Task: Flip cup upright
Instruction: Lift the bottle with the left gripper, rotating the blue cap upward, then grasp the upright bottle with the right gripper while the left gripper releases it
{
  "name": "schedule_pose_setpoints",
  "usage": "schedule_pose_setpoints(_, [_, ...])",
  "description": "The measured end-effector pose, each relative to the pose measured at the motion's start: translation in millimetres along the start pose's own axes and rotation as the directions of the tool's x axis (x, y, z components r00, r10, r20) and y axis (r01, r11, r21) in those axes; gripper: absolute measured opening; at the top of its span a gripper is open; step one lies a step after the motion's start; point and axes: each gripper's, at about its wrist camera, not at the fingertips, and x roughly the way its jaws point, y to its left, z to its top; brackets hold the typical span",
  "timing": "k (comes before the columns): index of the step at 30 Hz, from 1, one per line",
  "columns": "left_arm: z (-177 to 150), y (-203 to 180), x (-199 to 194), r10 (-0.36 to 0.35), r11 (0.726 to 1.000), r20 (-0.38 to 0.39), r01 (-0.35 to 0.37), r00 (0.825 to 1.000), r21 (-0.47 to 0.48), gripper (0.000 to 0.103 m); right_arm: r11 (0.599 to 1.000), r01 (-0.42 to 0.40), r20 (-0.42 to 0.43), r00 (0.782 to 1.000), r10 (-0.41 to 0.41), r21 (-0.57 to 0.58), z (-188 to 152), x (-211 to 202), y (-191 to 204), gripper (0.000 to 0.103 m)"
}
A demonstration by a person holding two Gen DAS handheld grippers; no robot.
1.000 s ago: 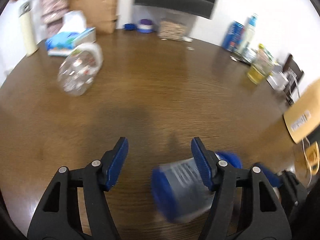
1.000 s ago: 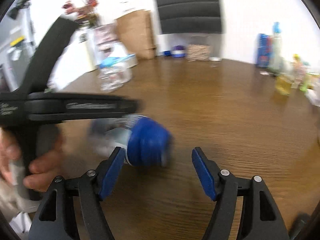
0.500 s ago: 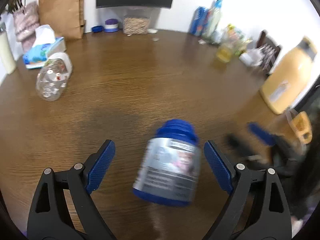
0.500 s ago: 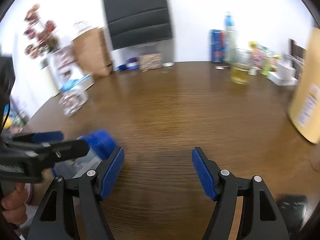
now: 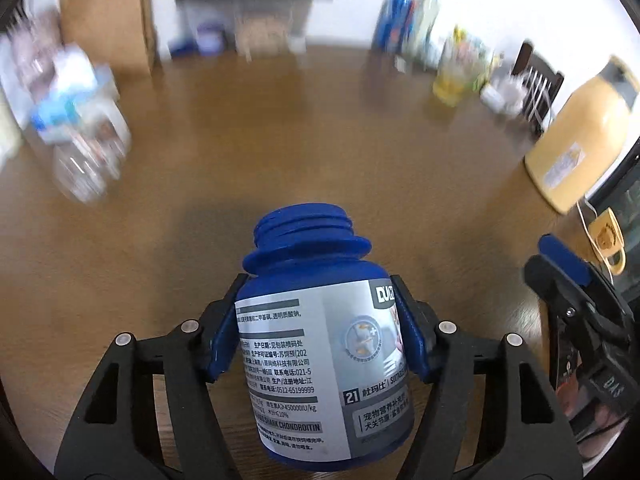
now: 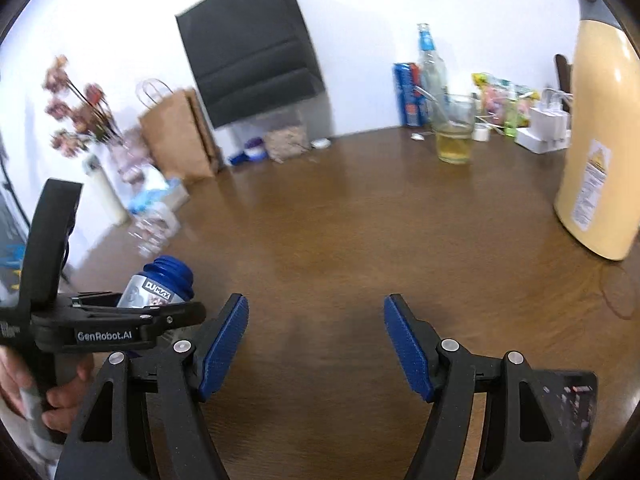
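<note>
Your left gripper [image 5: 320, 332] is clamped on the blue cup [image 5: 320, 344]; your right gripper [image 6: 316, 344] stands apart with nothing between its pads.

You hold the cup, a blue jar-like container with a grey printed label, by its 2 sides, threaded open mouth pointing away from you and tilted upward, over the wooden table [image 5: 320, 140]. In the right wrist view the cup [image 6: 160, 288] shows at the far left, pinched in your left gripper [image 6: 132, 320]. A clear plastic jar [image 5: 88, 160] lies on the table's left side, well apart from the cup; a tall yellow jug [image 6: 596, 152] stands on the right.
</note>
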Motion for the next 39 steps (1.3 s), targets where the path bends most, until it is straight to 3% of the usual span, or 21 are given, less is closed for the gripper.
schedule_pose_setpoints(3, [16.5, 0.2, -47.7, 0.070, 0.997, 0.143, -0.075, 0.987, 0.030, 0.063, 0.992, -0.129, 0.024, 0.991, 0.129, 0.000, 29.8, -4.6, 16.9, 0.076])
schedule_pose_setpoints(5, [29.9, 3.1, -79.2, 0.069, 0.995, 0.227, -0.082, 0.971, 0.049, 0.063, 0.971, -0.238, 0.048, 0.970, 0.239, -0.027, 57.4, -12.6, 33.4, 0.090])
schedule_pose_setpoints(6, [34.7, 6.6, -96.4, 0.058, 0.996, 0.277, -0.076, 0.959, 0.056, 0.063, 0.951, -0.308, 0.063, 0.949, 0.310, -0.041, 72.6, -16.5, 42.1, 0.090])
schedule_pose_setpoints(7, [37.6, 9.7, -113.4, 0.038, 0.995, 0.334, -0.065, 0.942, 0.070, 0.063, 0.914, -0.403, 0.063, 0.912, 0.405, -0.051, 89.7, -18.7, 51.9, 0.090])
schedule_pose_setpoints(10, [39.4, 11.9, -151.2, -0.046, 0.986, 0.494, -0.040, 0.868, 0.162, 0.063, 0.758, -0.651, -0.012, 0.759, 0.651, -0.037, 129.4, -9.5, 81.5, 0.090])
schedule_pose_setpoints(12, [37.4, 12.0, -166.4, -0.073, 0.979, 0.551, -0.047, 0.832, 0.201, 0.063, 0.629, -0.777, -0.130, 0.624, 0.770, -0.004, 145.7, 3.4, 107.1, 0.090])
schedule_pose_setpoints(13, [36.7, 13.1, -172.3, -0.087, 0.976, 0.563, -0.044, 0.822, 0.215, 0.063, 0.582, -0.813, -0.162, 0.573, 0.804, 0.010, 149.6, 7.1, 116.3, 0.090])
schedule_pose_setpoints(14, [36.1, 14.2, -175.0, -0.091, 0.973, 0.564, -0.048, 0.821, 0.226, 0.063, 0.556, -0.831, -0.168, 0.545, 0.822, 0.024, 154.7, 9.9, 124.8, 0.090])
schedule_pose_setpoints(15, [34.3, 14.3, -177.3, -0.087, 0.970, 0.574, -0.062, 0.814, 0.234, 0.063, 0.552, -0.833, -0.167, 0.541, 0.824, 0.025, 156.9, 11.0, 130.0, 0.090])
schedule_pose_setpoints(16, [31.7, 13.8, -179.0, -0.083, 0.968, 0.586, -0.074, 0.806, 0.238, 0.063, 0.547, -0.837, -0.175, 0.536, 0.826, 0.024, 160.3, 12.8, 137.0, 0.082])
schedule_pose_setpoints(17, [27.8, 15.1, -182.2, -0.080, 0.965, 0.598, -0.087, 0.797, 0.246, 0.063, 0.546, -0.837, -0.183, 0.534, 0.825, 0.020, 161.8, 14.6, 141.9, 0.070])
schedule_pose_setpoints(18, [25.0, 15.7, -184.3, -0.077, 0.963, 0.615, -0.100, 0.785, 0.249, 0.063, 0.559, -0.829, -0.199, 0.544, 0.815, 0.023, 163.5, 19.2, 147.7, 0.066])
schedule_pose_setpoints(20, [26.8, 16.2, -183.3, -0.072, 0.962, 0.615, -0.108, 0.785, 0.251, 0.063, 0.550, -0.834, -0.209, 0.530, 0.822, 0.043, 163.8, 25.6, 149.5, 0.064])
schedule_pose_setpoints(21, [28.2, 17.5, -179.7, -0.073, 0.962, 0.607, -0.105, 0.791, 0.251, 0.063, 0.558, -0.829, -0.212, 0.540, 0.815, 0.031, 164.1, 26.3, 152.4, 0.064])
schedule_pose_setpoints(24, [28.7, 23.2, -176.9, -0.064, 0.964, 0.605, -0.107, 0.793, 0.242, 0.063, 0.609, -0.790, -0.201, 0.609, 0.767, -0.073, 160.8, 18.0, 160.3, 0.064])
schedule_pose_setpoints(25, [30.9, 24.2, -176.0, -0.070, 0.962, 0.594, -0.103, 0.801, 0.252, 0.064, 0.625, -0.769, -0.187, 0.638, 0.747, -0.132, 159.8, 6.3, 164.1, 0.064])
schedule_pose_setpoints(27, [31.1, 25.2, -175.2, -0.094, 0.957, 0.559, -0.081, 0.823, 0.280, 0.065, 0.683, -0.650, -0.120, 0.748, 0.653, -0.334, 153.0, -17.7, 177.8, 0.064])
schedule_pose_setpoints(28, [30.5, 27.6, -175.9, -0.114, 0.955, 0.546, -0.059, 0.830, 0.290, 0.064, 0.697, -0.573, -0.073, 0.792, 0.606, -0.432, 147.2, -28.7, 186.5, 0.064])
schedule_pose_setpoints(30, [29.5, 38.2, -178.2, -0.175, 0.957, 0.512, 0.024, 0.841, 0.287, 0.062, 0.688, -0.464, -0.011, 0.833, 0.553, -0.558, 134.8, -44.9, 201.3, 0.064])
schedule_pose_setpoints(34, [27.7, 48.5, -177.6, -0.190, 0.961, 0.474, 0.063, 0.860, 0.270, 0.062, 0.659, -0.364, 0.020, 0.867, 0.498, -0.658, 117.5, -54.2, 222.1, 0.064])
schedule_pose_setpoints(39, [19.3, 66.1, -149.2, -0.235, 0.963, 0.373, 0.164, 0.898, 0.213, 0.063, 0.693, -0.356, 0.014, 0.884, 0.467, -0.627, 108.1, -36.4, 226.3, 0.064])
